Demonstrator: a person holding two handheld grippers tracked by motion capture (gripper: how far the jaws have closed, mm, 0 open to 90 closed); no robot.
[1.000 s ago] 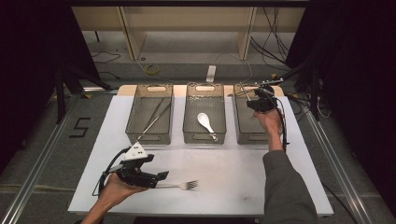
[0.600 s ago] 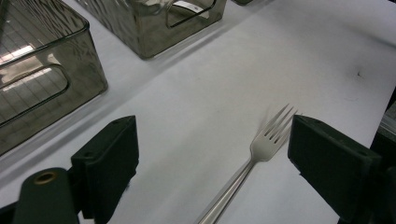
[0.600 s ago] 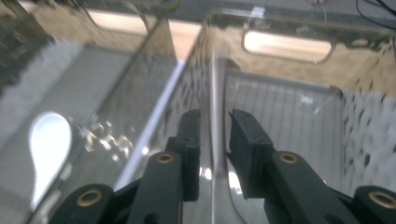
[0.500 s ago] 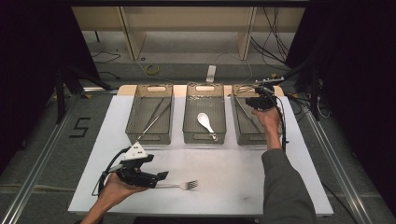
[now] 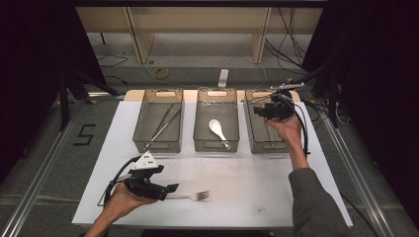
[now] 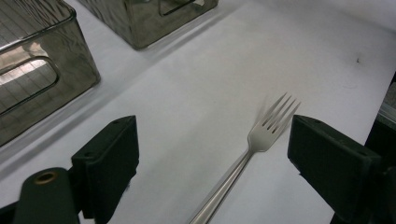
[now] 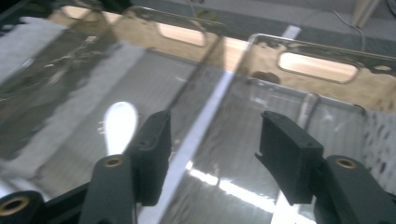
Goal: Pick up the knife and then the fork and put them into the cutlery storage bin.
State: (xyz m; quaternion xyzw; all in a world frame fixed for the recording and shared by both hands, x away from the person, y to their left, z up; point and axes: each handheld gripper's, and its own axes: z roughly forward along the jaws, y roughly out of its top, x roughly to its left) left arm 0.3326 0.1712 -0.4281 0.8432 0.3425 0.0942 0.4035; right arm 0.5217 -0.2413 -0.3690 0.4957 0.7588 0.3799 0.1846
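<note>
The fork (image 5: 193, 196) lies flat on the table (image 5: 257, 197), well in front of the three bins, its handle between the spread jaws of the left gripper (image 5: 170, 189), untouched. Closing off-centre could skid the thin handle sideways or pinch only its edge. The right gripper (image 5: 257, 110) hangs over the right bin (image 5: 252, 131), its jaws just opening and empty; it could catch the rim.

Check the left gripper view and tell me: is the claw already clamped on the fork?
No. The fork lies on the white table between the left claw's open jaws, untouched.
</note>
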